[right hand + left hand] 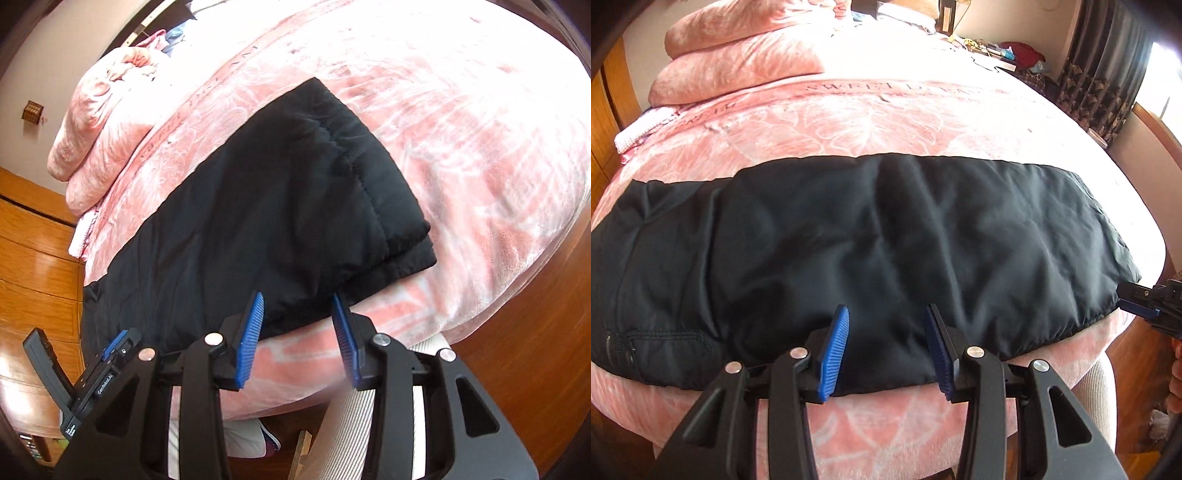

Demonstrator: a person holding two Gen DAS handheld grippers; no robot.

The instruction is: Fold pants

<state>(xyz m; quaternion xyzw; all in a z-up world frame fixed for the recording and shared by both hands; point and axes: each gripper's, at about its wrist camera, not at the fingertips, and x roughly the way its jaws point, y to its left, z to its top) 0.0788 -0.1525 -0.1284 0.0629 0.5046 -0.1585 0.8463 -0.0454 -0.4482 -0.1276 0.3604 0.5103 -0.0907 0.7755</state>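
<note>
black pants lengthwise across bed, hem rightward

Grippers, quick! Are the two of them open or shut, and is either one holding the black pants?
Left gripper: open, holding nothing, above the black pants.
Right gripper: open, holding nothing, at the pants' near edge.

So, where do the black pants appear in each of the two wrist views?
Left wrist view: the black pants lie as a wide band across the middle of the picture, on the pink blanket, just beyond the left tool.
Right wrist view: the pants run diagonally from the lower left to the centre, their stitched end at the upper right.
Shared landmark: the folded pink quilt, upper left in both.
</note>
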